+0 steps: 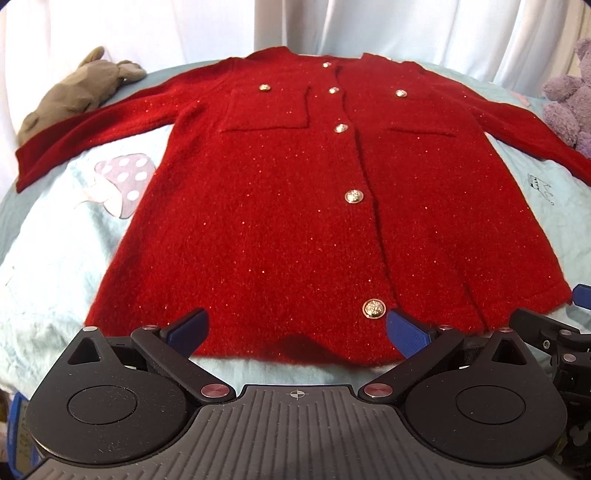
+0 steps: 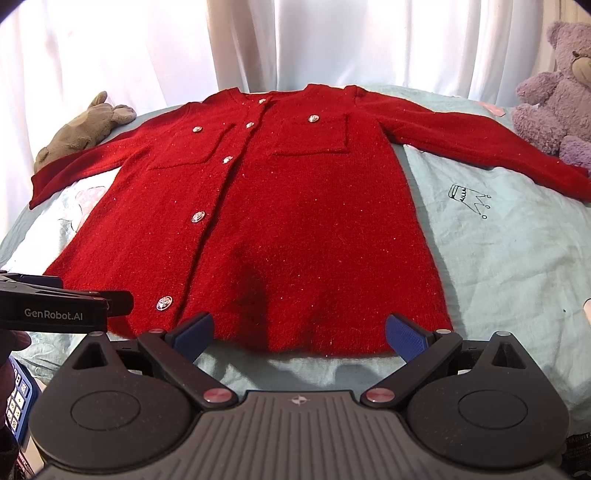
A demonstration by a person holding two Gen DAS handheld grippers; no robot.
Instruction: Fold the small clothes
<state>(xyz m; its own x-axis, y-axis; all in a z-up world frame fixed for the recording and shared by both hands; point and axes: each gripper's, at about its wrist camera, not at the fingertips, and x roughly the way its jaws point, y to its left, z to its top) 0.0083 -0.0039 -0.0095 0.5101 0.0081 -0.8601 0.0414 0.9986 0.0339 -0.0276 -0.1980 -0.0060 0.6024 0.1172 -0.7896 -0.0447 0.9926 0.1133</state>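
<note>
- The left wrist camera sat just behind the left gripper (image 1: 295,328), low over the near edge of the bed (image 1: 55,258), and looked forward along the spread fingers toward the curtain (image 1: 406,29).
- It was close to the hem of the red cardigan (image 1: 280,206); the collar lay far off.
- The right wrist camera sat likewise behind the right gripper (image 2: 299,332), facing the same way, slightly further right.
- Both views shared the whole cardigan, the grey soft toy (image 1: 85,88) on the left, the purple teddy bear (image 2: 554,92) on the right, and the curtain.
- Each camera caught the edge of the other gripper, seemingly close alongside.
</note>
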